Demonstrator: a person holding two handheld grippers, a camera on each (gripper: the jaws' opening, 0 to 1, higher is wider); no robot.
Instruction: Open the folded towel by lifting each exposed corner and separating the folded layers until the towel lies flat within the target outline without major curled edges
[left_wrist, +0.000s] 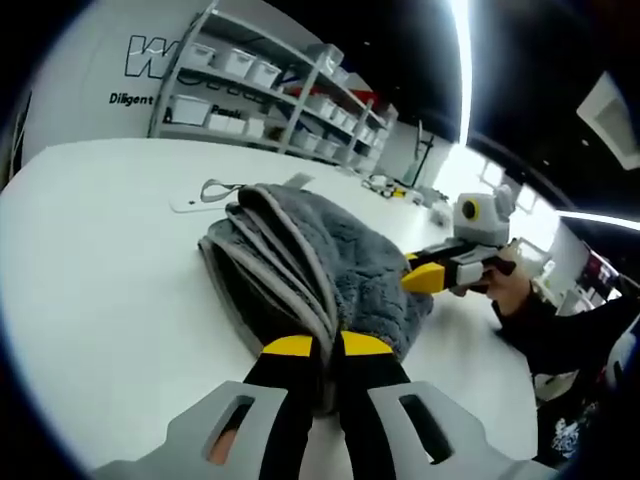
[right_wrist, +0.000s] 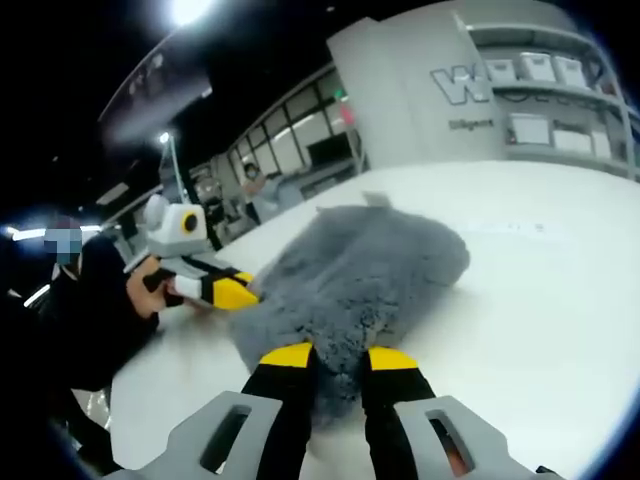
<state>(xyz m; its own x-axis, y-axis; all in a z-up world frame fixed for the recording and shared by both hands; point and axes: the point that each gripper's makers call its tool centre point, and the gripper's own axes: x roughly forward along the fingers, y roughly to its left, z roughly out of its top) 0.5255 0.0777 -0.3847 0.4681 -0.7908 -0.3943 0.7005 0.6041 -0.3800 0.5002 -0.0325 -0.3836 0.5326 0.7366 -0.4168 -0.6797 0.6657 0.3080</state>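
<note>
Towel (left_wrist: 320, 255) lies folded on the white table (left_wrist: 110, 280), grey and fluffy, layered edges facing my left tongs (left_wrist: 327, 347). Left jaws pinch those edge layers; the tips sit close together on the fabric. My right tongs (right_wrist: 338, 357) straddle the opposite end, fabric between the jaws, a grip I cannot confirm. No outline can be made out. Shelves (left_wrist: 280, 95) behind hold white bins (left_wrist: 225, 62), contents hidden.

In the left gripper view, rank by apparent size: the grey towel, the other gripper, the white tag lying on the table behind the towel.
1. Grey towel
2. Other gripper, though nearness could skew this
3. White tag
</note>
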